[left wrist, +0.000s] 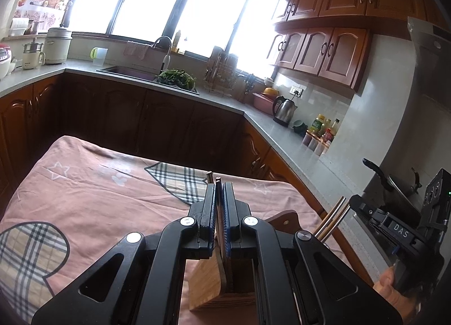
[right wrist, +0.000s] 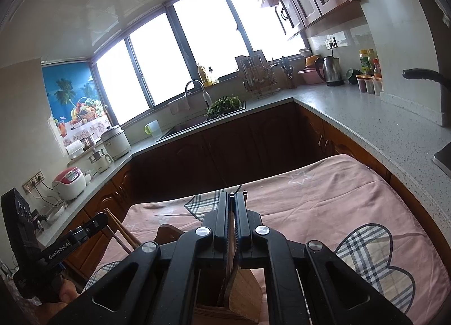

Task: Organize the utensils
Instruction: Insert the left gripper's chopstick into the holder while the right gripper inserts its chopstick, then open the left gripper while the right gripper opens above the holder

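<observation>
My left gripper (left wrist: 219, 184) is shut on a pair of chopsticks (left wrist: 217, 181); their tips poke out above the pads. Below it stands a wooden utensil holder (left wrist: 210, 282) on the pink cloth. My right gripper (right wrist: 232, 195) is shut on chopsticks (right wrist: 231, 194), thin between the pads, above the same wooden holder (right wrist: 242, 294). In the left wrist view the right gripper (left wrist: 352, 206) shows at the right with its chopsticks (left wrist: 332, 220) sticking out. In the right wrist view the left gripper (right wrist: 104, 219) shows at the left with its chopsticks (right wrist: 121, 229).
A table with a pink cloth (left wrist: 98, 184) carries the holder. A wooden board (left wrist: 284, 220) lies by the holder. Behind are dark cabinets, a sink (left wrist: 132, 71) with greens, a kettle (left wrist: 284, 108) and bottles on the grey counter (right wrist: 366, 116).
</observation>
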### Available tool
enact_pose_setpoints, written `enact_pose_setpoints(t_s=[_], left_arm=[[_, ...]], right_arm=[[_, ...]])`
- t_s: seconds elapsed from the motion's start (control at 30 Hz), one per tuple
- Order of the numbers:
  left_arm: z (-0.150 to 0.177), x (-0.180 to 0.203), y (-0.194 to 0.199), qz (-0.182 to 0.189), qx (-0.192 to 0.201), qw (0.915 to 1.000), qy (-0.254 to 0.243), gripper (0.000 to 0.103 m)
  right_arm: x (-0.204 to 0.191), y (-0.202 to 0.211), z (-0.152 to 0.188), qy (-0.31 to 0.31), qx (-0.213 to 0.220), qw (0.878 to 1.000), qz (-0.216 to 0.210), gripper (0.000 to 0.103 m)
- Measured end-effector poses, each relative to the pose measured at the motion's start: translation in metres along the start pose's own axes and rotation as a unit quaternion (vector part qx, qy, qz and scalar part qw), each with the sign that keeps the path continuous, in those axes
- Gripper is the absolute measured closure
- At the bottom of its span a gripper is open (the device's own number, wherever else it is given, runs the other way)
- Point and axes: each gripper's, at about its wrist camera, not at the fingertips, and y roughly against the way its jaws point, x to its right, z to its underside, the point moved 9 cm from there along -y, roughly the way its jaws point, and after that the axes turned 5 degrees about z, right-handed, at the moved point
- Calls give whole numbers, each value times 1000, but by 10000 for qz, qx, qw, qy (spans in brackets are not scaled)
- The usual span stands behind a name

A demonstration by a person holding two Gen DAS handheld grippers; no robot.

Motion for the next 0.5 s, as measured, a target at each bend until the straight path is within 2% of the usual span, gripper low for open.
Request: enact_pose_setpoints(t_s=[0.4, 0.5], left_arm=[[0, 5, 1, -8, -76, 9999, -153, 99], [-1, 6, 1, -32, -99, 9998, -185, 96]], right_arm=[[3, -4, 2, -27, -32, 10000, 8, 99], [4, -5, 3, -36, -25, 10000, 9, 94]])
